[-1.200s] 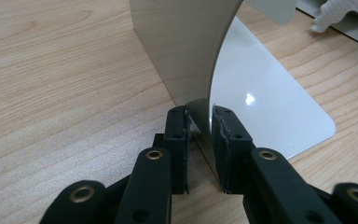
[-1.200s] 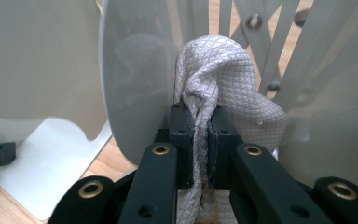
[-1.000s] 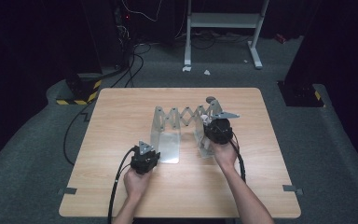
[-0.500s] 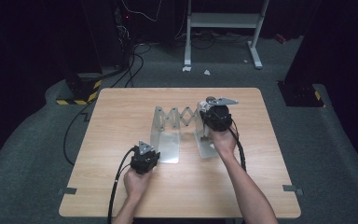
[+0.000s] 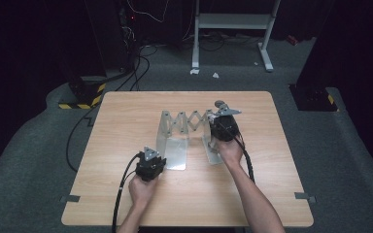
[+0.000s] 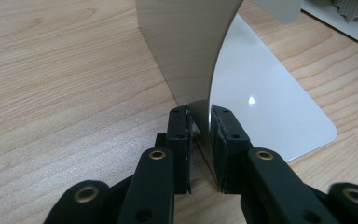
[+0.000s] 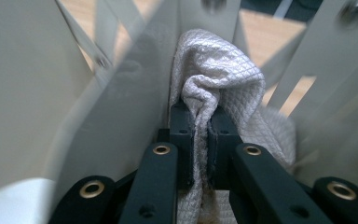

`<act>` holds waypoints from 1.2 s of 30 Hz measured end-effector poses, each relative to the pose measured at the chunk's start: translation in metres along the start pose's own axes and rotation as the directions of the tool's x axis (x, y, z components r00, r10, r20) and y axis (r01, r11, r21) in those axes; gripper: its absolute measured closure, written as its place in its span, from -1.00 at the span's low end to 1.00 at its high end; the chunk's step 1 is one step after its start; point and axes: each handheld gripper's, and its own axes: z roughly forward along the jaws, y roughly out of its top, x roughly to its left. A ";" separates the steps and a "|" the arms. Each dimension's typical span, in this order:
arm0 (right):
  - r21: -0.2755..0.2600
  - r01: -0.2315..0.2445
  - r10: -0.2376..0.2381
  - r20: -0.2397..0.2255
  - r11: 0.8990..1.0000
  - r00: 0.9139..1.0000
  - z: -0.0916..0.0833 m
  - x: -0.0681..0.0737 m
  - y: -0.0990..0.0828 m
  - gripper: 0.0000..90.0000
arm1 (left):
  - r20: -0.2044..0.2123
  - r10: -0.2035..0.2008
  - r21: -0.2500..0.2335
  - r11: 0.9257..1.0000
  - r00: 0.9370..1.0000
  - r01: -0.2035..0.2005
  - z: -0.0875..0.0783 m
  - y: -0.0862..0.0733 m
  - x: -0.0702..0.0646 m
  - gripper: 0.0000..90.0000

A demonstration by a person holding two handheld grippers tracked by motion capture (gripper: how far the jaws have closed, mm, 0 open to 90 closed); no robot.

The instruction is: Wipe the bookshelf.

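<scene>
Metal folding rack (image 5: pixel 187 127) near the centre of the wooden surface (image 5: pixel 126 116), left gripper (image 6: pixel 199 135) at its 7 o'clock, jaws pinching the upright plate edge, right gripper (image 7: pixel 199 135) at its 3 o'clock, jaws clamped on white cloth (image 7: pixel 223 79) against the rack

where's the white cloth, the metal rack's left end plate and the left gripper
white cloth (image 7: pixel 223 70), right gripper view, its bunched top fold
left end plate (image 6: pixel 186 51), left gripper view, its upright face
left gripper (image 6: pixel 199 122), left gripper view, midway between its fingertips
</scene>
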 end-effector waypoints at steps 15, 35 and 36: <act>0.099 0.002 -0.003 0.013 0.995 1.000 0.033 -0.004 -0.032 0.86 | 0.002 -0.004 -0.001 1.000 1.000 0.004 0.000 0.000 0.000 0.74; 0.056 -0.018 0.015 0.051 0.998 0.999 0.015 -0.010 -0.023 0.86 | 0.003 -0.011 -0.003 1.000 1.000 0.011 0.000 0.000 0.001 0.77; 0.048 -0.017 0.015 0.058 0.999 0.998 0.012 -0.010 -0.020 0.86 | 0.003 -0.010 -0.002 1.000 1.000 0.010 0.000 0.000 0.001 0.78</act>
